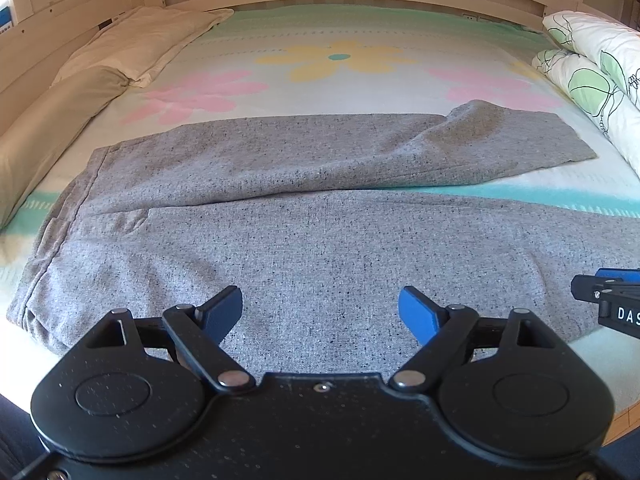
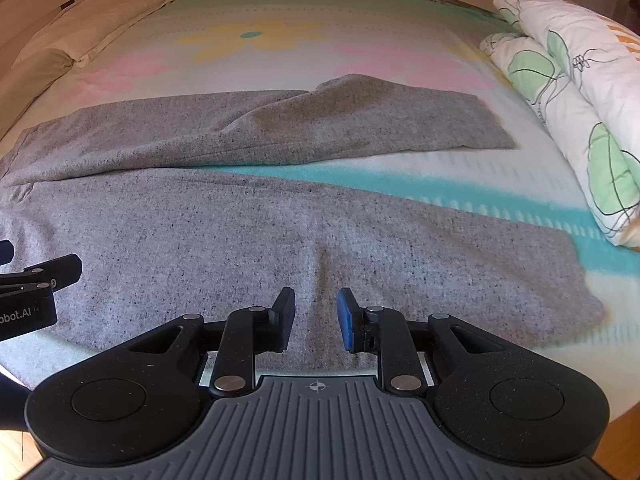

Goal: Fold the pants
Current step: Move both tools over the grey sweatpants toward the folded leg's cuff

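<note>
Pants: we've got the grey pants (image 1: 304, 240) spread flat across the bed (image 1: 340, 76), waistband left, legs splayed right, a teal strip of sheet between them.
Left gripper (image 1: 320, 312): fingers wide apart, hanging over the near leg, holding nothing.
Right gripper (image 2: 316, 316): fingers slightly apart, nothing between them, over the near leg too.
Sides: a floral pillow (image 2: 568, 92) sits right, a beige pillow (image 1: 144, 40) left.

Speckled grey pants (image 1: 304, 240). The bed sheet (image 1: 340, 40) shows pink and yellow flowers with teal bands. Pillows (image 2: 580, 100) carry green leaves on white.
</note>
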`<state>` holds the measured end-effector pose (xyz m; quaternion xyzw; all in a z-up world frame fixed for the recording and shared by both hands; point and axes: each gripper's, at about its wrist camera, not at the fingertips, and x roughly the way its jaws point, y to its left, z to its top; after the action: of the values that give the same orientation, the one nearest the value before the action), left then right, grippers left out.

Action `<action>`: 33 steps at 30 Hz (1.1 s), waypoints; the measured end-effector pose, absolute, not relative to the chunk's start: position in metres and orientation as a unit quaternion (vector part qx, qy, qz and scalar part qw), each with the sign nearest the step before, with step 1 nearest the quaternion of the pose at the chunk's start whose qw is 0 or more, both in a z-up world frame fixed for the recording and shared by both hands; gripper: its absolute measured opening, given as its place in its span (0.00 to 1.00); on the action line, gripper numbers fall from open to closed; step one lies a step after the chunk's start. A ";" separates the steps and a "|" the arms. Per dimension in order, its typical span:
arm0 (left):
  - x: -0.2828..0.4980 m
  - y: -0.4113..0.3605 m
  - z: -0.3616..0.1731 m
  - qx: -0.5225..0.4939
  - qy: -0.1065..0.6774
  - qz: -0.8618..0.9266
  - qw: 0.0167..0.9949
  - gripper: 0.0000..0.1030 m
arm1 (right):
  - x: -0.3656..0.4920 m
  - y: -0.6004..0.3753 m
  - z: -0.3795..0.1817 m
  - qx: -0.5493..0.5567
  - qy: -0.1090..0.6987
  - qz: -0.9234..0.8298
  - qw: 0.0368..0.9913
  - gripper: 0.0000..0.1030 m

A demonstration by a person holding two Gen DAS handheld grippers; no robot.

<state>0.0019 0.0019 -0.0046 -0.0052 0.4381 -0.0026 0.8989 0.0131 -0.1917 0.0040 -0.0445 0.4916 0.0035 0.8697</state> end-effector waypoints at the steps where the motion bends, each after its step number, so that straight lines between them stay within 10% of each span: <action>1: 0.002 0.002 -0.005 -0.004 0.435 -0.002 0.900 0.83 | 0.013 -0.192 0.004 -0.045 0.492 0.004 0.870 0.22; 33: 0.010 -0.034 0.013 0.032 0.435 -0.023 0.900 0.83 | 0.007 -0.230 0.022 -0.031 0.433 -0.060 0.899 0.21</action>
<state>0.0100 -0.0343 0.0127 0.0325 0.4348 -0.0228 0.8996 0.0070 -0.2297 0.0224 -0.0309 0.4334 -0.0600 0.8987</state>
